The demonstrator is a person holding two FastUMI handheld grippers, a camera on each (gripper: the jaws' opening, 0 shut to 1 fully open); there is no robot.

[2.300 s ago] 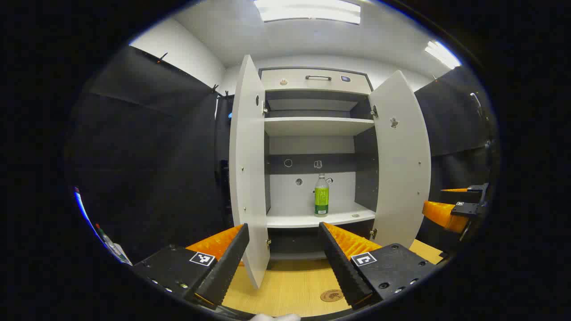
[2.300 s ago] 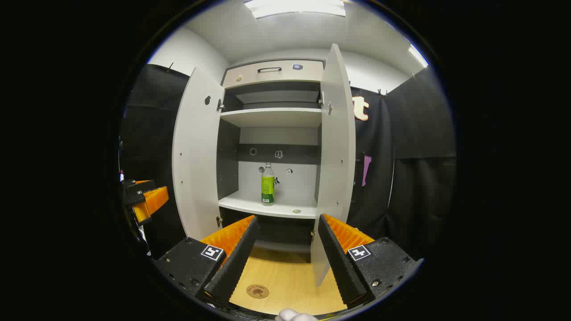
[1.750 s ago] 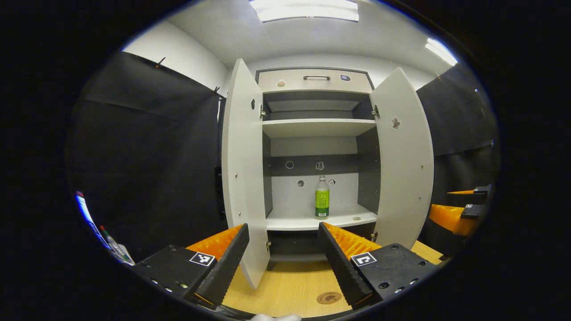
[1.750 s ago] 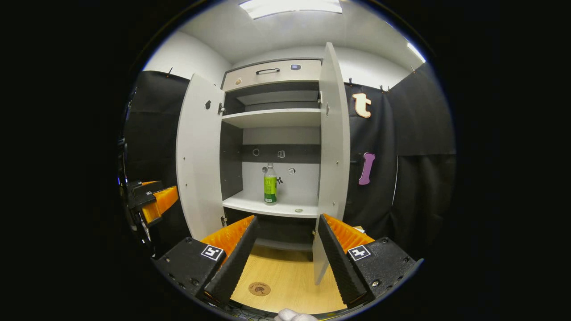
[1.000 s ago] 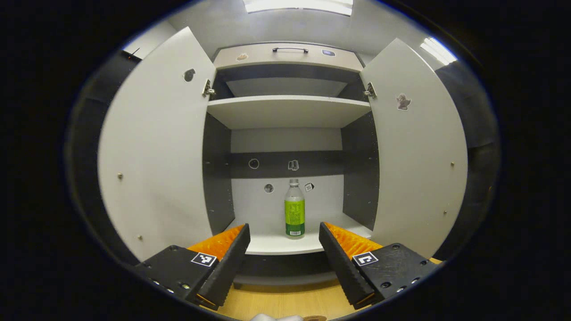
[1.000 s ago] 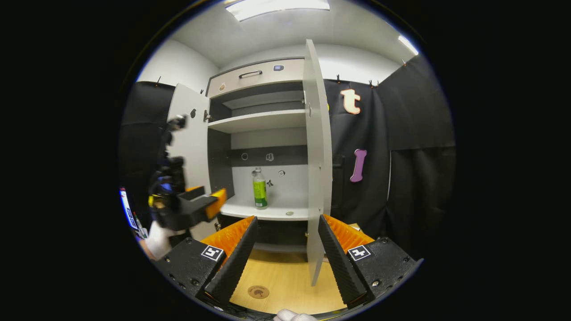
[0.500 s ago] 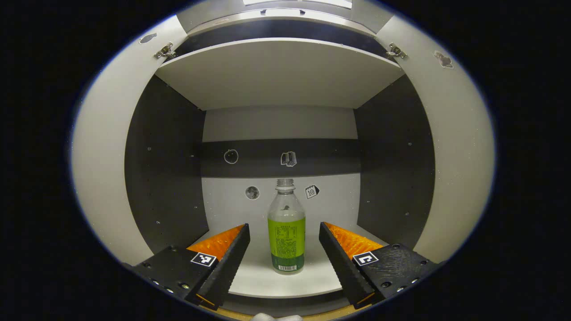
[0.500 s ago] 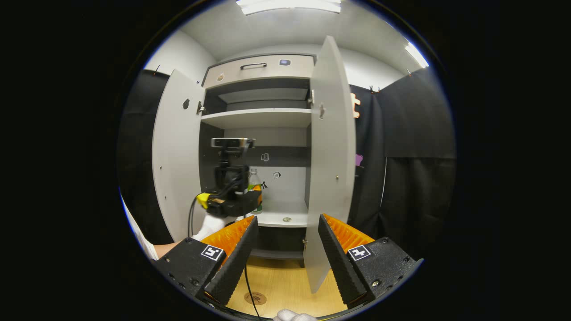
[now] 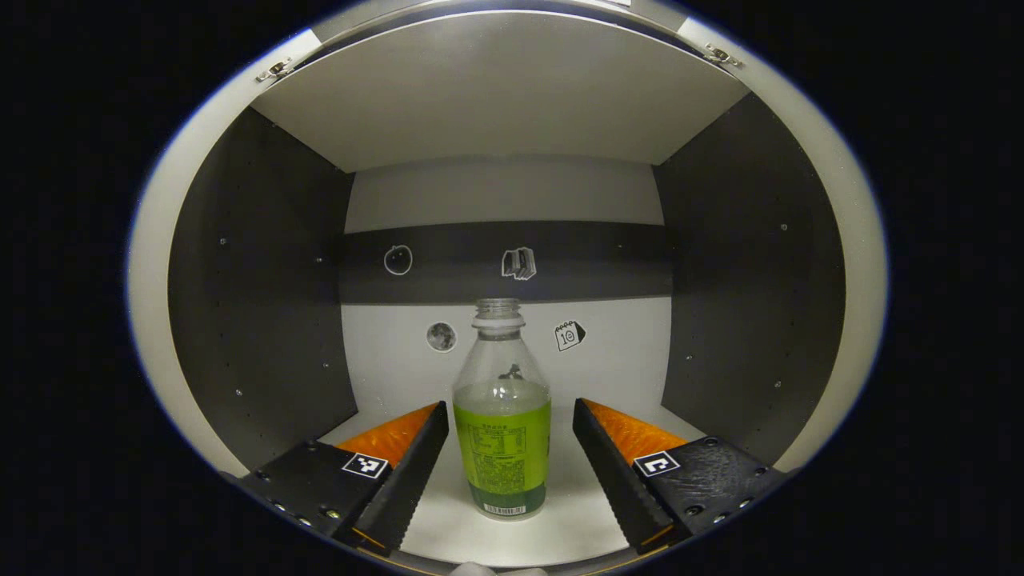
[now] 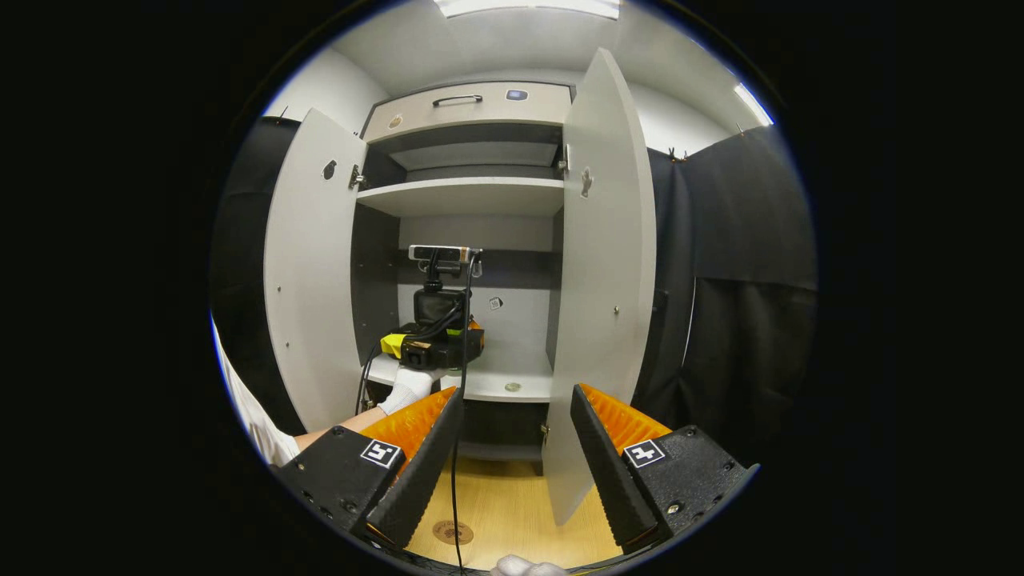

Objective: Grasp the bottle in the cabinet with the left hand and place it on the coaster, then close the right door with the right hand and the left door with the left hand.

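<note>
Cabinet shelf (image 9: 448, 528) under upright bottle (image 9: 502, 416), neck up, between released left claw (image 9: 510, 472) fingers, untouched.

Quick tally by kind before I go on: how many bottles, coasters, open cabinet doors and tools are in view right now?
Bottles: 1, the bottle
Coasters: 1, the coaster
Open doors: 2, the left door and the right door
Tools: 2, the left tool and the right tool
Total: 6
</note>
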